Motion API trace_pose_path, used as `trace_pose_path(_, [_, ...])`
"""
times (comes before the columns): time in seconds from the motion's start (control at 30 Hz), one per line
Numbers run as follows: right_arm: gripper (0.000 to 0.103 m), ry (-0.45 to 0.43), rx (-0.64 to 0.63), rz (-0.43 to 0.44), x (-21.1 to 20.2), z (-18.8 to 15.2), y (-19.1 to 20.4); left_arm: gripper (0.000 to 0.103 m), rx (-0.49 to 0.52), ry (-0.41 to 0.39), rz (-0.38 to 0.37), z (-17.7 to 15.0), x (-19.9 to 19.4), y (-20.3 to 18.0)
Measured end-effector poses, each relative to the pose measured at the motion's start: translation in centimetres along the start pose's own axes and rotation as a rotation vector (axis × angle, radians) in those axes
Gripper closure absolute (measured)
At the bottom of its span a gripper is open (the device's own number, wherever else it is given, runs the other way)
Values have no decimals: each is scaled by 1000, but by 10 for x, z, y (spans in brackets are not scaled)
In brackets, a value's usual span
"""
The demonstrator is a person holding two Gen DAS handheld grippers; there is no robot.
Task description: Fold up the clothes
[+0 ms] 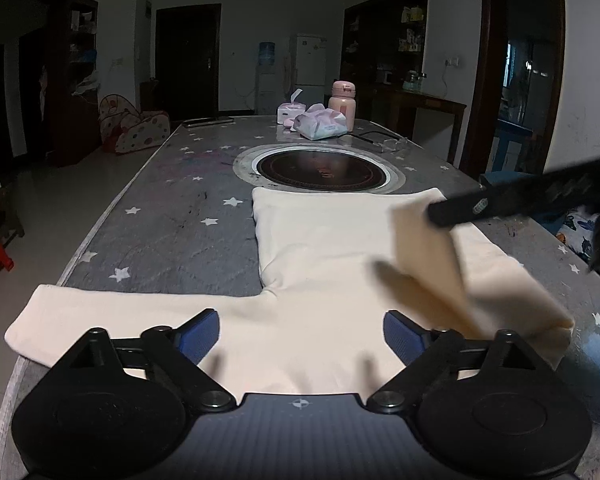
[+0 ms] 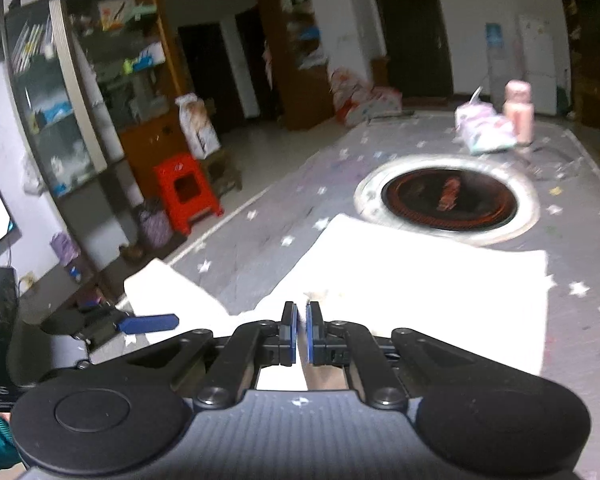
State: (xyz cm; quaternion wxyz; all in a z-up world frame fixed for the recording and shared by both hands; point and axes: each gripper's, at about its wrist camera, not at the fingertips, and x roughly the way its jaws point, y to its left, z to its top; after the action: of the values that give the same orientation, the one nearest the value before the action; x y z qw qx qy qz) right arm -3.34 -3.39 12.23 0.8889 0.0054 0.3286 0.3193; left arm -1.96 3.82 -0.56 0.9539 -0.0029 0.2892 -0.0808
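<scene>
A cream long-sleeved shirt [image 1: 324,248] lies flat on the grey star-patterned table [image 1: 168,224]. Its left sleeve [image 1: 112,312] stretches toward the table's left edge. My left gripper [image 1: 302,336] is open and empty, hovering over the shirt's near part. My right gripper [image 2: 301,330] is shut on the right sleeve [image 1: 424,240] and holds it lifted and folded over the shirt body; its finger [image 1: 512,202] shows in the left wrist view. The shirt appears overexposed white in the right wrist view [image 2: 440,292], where the left gripper's finger [image 2: 148,323] shows at the left.
A round built-in cooktop [image 1: 320,168] sits in the table just beyond the shirt. Tissue packs [image 1: 320,122] and a pink bottle [image 1: 342,104] stand at the far end. A red stool [image 2: 186,190] stands on the floor left of the table.
</scene>
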Motion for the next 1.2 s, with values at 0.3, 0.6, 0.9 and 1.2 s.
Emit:
trace_pose_path(0.3, [68, 51, -36, 21, 10, -14, 8, 0, 11, -21, -23, 2, -3, -3])
trace_pose_path(0.6, [52, 78, -15, -127, -45, -46, -40, 0, 65, -31, -73, 4, 0, -22])
trace_pose_path(0.9, [51, 77, 105, -187, -70, -78, -78, 0, 86, -9, -88, 13, 12, -40])
trace_pose_path(1.2, [55, 23, 118, -169, -60, -68, -88, 1, 92, 32, -76, 15, 28, -50])
